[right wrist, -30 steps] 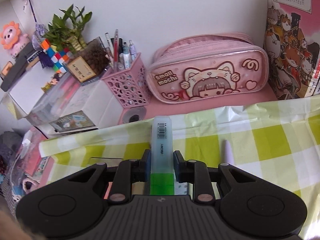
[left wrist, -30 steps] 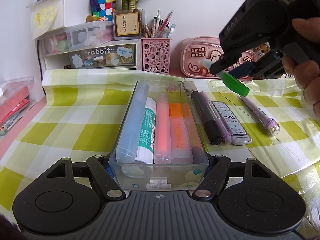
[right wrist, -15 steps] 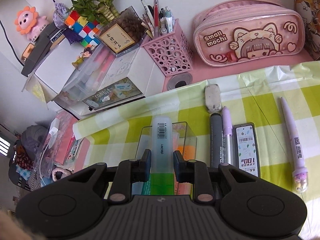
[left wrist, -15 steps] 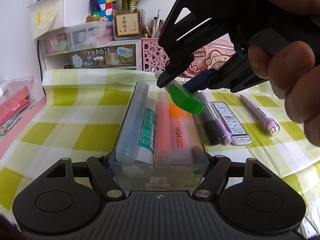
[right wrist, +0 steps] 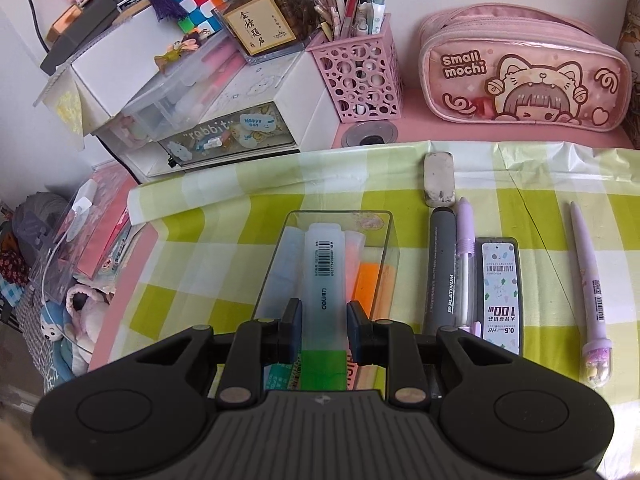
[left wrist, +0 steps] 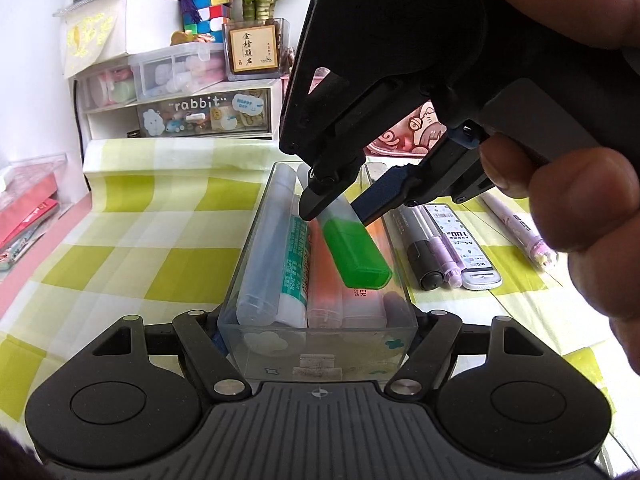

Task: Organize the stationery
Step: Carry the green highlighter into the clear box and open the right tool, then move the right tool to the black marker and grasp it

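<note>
A clear plastic box (left wrist: 280, 344) lies on the checked cloth with several highlighters and a glue stick inside. My left gripper (left wrist: 316, 332) is shut on the near end of this box, one finger on each side wall. A frosted highlighter with a green cap (left wrist: 356, 256) hangs tilted over the box, cap end low and toward me. My right gripper (left wrist: 340, 212) is shut on its barrel, held by a person's hand (left wrist: 580, 200). In the right wrist view the highlighter (right wrist: 322, 264) sticks out between the right gripper (right wrist: 323, 316) pads, above the box (right wrist: 388, 248).
Right of the box lie a grey pen (right wrist: 442, 272), a purple pen (right wrist: 466, 264), a lead case (right wrist: 498, 292), another purple pen (right wrist: 588, 276) and an eraser (right wrist: 439, 185). Behind stand a pink pen holder (right wrist: 360, 76), a pink pencil case (right wrist: 520, 76) and a drawer unit (right wrist: 224, 136).
The right gripper has carried the green-capped highlighter from the right side to above the clear box and lower. The left gripper and the box have stayed still.
</note>
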`<state>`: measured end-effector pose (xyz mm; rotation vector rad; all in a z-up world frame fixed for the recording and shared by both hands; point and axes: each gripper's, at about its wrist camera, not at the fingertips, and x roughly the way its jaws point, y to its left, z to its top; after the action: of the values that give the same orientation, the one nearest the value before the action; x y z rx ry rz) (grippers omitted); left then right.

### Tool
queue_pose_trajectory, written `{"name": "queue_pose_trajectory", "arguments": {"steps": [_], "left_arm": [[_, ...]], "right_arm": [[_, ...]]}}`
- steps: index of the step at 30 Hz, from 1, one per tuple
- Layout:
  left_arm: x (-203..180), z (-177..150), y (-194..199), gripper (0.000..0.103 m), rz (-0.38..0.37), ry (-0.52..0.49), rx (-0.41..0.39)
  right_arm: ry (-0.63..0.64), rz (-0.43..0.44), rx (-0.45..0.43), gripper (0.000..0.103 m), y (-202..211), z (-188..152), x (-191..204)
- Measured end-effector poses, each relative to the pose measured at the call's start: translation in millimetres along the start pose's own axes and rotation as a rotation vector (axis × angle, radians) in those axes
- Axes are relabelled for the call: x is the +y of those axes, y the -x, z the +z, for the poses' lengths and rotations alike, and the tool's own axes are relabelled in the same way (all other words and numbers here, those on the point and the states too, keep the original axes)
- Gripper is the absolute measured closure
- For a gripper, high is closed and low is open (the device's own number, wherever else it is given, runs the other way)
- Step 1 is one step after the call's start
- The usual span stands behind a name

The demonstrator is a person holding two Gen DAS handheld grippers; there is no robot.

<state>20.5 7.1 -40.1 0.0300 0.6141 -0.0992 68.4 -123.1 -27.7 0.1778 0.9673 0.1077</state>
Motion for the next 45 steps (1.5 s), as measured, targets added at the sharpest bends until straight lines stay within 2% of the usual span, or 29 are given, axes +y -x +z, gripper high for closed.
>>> {"name": "queue_pose_trajectory", "arguments": {"steps": [7,18,22,25,30,36,45], "left_arm": [[-0.6,0.2,-0.1,0.03,0.0,-0.001,0.0],[-1.3,0.3,-0.4,0.03,-0.001,-0.001,-0.001],[-1.3,0.3,-0.5,0.03,0.0,-0.001,-0.001],[-1.4,0.3,-0.5,0.03,0.0,0.0,-0.001],[-1.2,0.2,-0.3,0.03,-0.001,0.0,-0.001],[-1.4,0.2,-0.5,0.03,0.0,-0.001,-0.001],[-1.8,0.2,-0.6,0.03,-0.001,-0.001,-0.001]], "right_arm": [[0.021,0.011,0.022,0.088,5.9,-10.9,2.6],[0.152,-0.067,-0.083,0.088,19.3,-8.3,13.4],[0.156,-0.039,-0.103,0.088,22.0,-7.4,10.0],[0.136,-0.05,-0.144,0.088,28.9,-4.0,-1.3],[0.031,-0.088,-0.188,0.088,41.4,8.3,-40.5],[-0.074,-0.119,-0.183,0.088,38.6,8.8,-82.2],[-0.136,-0.157,-0.182,0.088,38.0,1.5,-111.1]]}}
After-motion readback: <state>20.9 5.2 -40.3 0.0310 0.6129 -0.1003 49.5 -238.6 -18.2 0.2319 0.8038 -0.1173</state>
